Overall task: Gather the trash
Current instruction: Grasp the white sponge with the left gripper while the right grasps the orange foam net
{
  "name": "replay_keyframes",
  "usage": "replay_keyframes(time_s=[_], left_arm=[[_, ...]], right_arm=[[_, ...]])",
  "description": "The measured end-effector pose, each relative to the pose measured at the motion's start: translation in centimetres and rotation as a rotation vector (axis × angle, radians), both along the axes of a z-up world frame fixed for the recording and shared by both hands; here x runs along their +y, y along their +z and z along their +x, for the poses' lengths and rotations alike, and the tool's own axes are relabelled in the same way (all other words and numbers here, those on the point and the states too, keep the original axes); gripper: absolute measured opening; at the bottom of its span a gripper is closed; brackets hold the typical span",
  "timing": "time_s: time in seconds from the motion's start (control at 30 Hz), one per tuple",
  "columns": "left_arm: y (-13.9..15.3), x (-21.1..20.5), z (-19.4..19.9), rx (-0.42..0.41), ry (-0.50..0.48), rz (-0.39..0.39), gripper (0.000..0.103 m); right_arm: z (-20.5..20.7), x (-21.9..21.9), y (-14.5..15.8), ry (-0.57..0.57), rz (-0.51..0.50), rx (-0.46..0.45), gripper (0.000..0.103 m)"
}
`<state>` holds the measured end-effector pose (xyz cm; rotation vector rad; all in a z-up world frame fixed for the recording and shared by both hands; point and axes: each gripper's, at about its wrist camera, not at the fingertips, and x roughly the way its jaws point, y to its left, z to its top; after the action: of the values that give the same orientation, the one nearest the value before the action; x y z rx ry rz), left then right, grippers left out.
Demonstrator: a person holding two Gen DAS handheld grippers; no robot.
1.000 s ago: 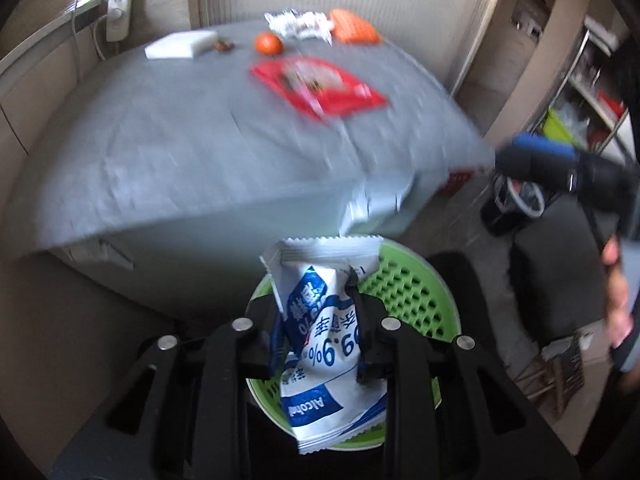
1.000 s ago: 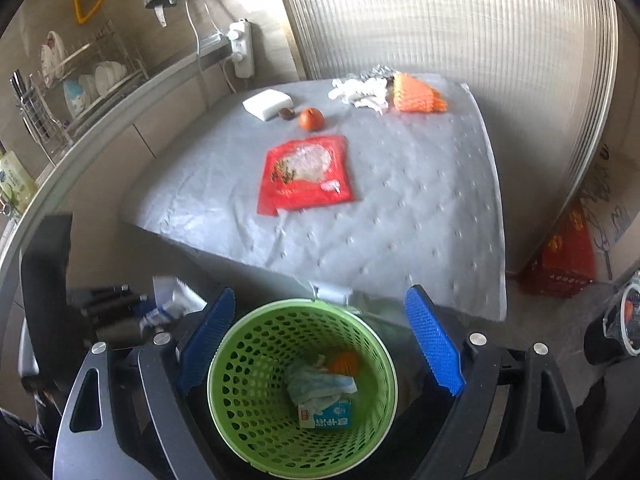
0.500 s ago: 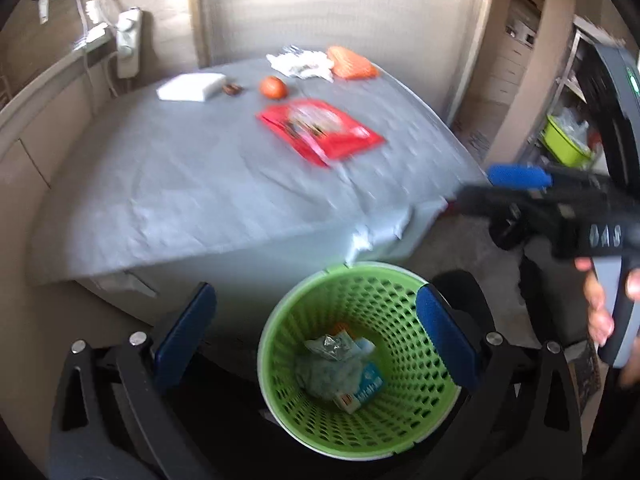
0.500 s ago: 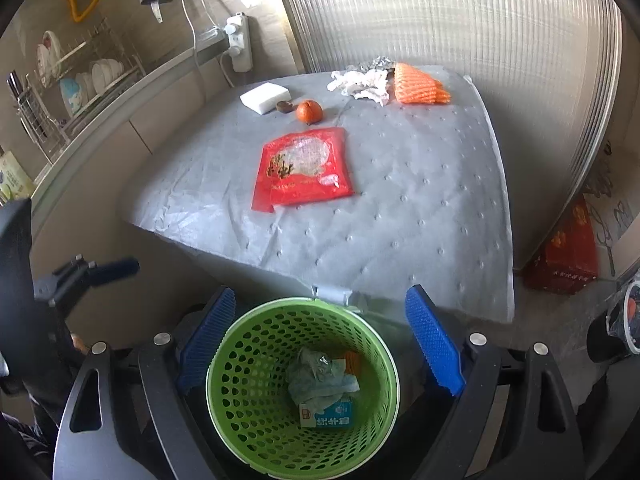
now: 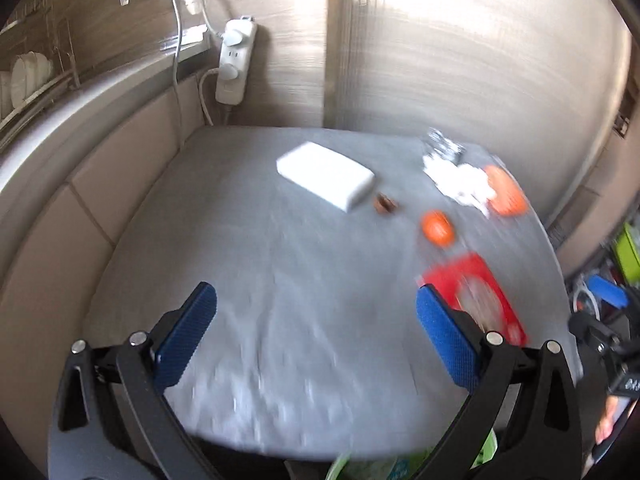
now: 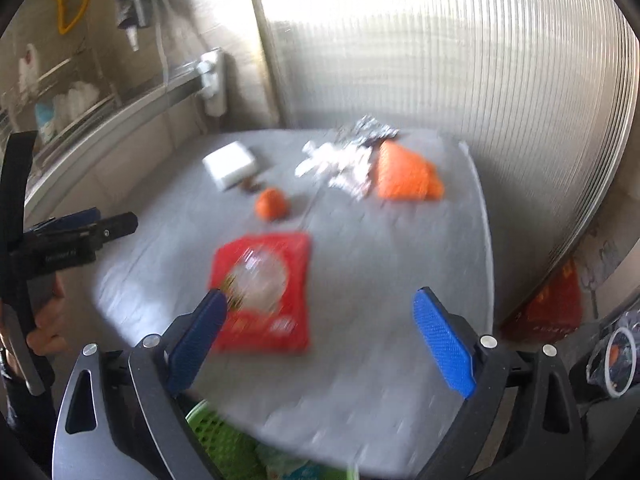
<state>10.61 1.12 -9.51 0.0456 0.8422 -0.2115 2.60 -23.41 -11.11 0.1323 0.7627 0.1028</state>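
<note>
Both tools stand empty over the grey quilted table cover (image 6: 400, 280): the left gripper (image 5: 316, 332) has its blue pads spread wide with nothing between them, and the right gripper (image 6: 320, 332) is opening its jaws, likewise bare. The remaining trash lies on the cover: a flat red snack packet (image 6: 266, 292) just ahead of the right gripper, a small orange fruit (image 6: 272, 203) beyond it, crumpled white and silver wrappers (image 6: 344, 164) touching an orange ribbed net sleeve (image 6: 408, 178) at the far edge, and a white rectangular block (image 5: 326, 176) with a brown scrap (image 5: 386, 203) beside it. Risks: the flat packet may slide under the pads; the round fruit may roll. The green perforated basket (image 6: 220, 440) is cut off at the bottom edge, its contents unclear; motion blur obscures the packet's print and the scrap's nature.
</note>
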Motion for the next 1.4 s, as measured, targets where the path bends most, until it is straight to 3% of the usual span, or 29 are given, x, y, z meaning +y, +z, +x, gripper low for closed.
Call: replay_keyframes(time_s=[0.27, 0.5, 0.63, 0.83, 1.03, 1.1, 1.17, 1.2, 1.3, 1.4], left_arm=[[-1.3, -2.7, 10.4, 0.102, 0.125, -0.012, 0.096], [-3.5, -4.6, 16.5, 0.202, 0.235, 0.040, 0.096], [-4.1, -5.2, 18.1, 0.248, 0.269, 0.017, 0.096], [-4.5, -6.6, 19.3, 0.276, 0.323, 0.044, 0.096], [-4.8, -7.3, 19.6, 0.308, 0.362, 0.055, 0.095], [-5.1, -7.3, 19.5, 0.320, 0.356, 0.042, 0.088], [-5.1, -7.2, 19.3, 0.324, 0.331, 0.013, 0.081], [-5.1, -7.1, 19.2, 0.318, 0.321, 0.002, 0.074], [-4.8, -7.2, 19.0, 0.293, 0.269, -0.020, 0.054], [-4.7, -7.5, 18.8, 0.277, 0.219, -0.040, 0.033]], right_arm=[[8.0, -4.1, -0.6, -0.043, 0.034, 0.015, 0.094], [13.5, -6.8, -2.5, -0.056, 0.069, 0.082, 0.094], [15.1, -7.2, -2.7, -0.032, 0.082, 0.092, 0.094], [16.4, -7.9, -2.8, -0.026, 0.104, 0.099, 0.094], [17.2, -7.3, -3.3, -0.002, 0.048, 0.108, 0.094], [17.5, -7.0, -3.5, -0.003, 0.017, 0.112, 0.092], [17.7, -6.9, -3.9, 0.006, -0.016, 0.125, 0.075], [17.7, -6.9, -4.1, 0.011, -0.022, 0.134, 0.060], [17.2, -7.2, -4.0, 0.014, -0.026, 0.120, 0.046], [16.4, -7.3, -3.6, 0.011, -0.031, 0.101, 0.039]])
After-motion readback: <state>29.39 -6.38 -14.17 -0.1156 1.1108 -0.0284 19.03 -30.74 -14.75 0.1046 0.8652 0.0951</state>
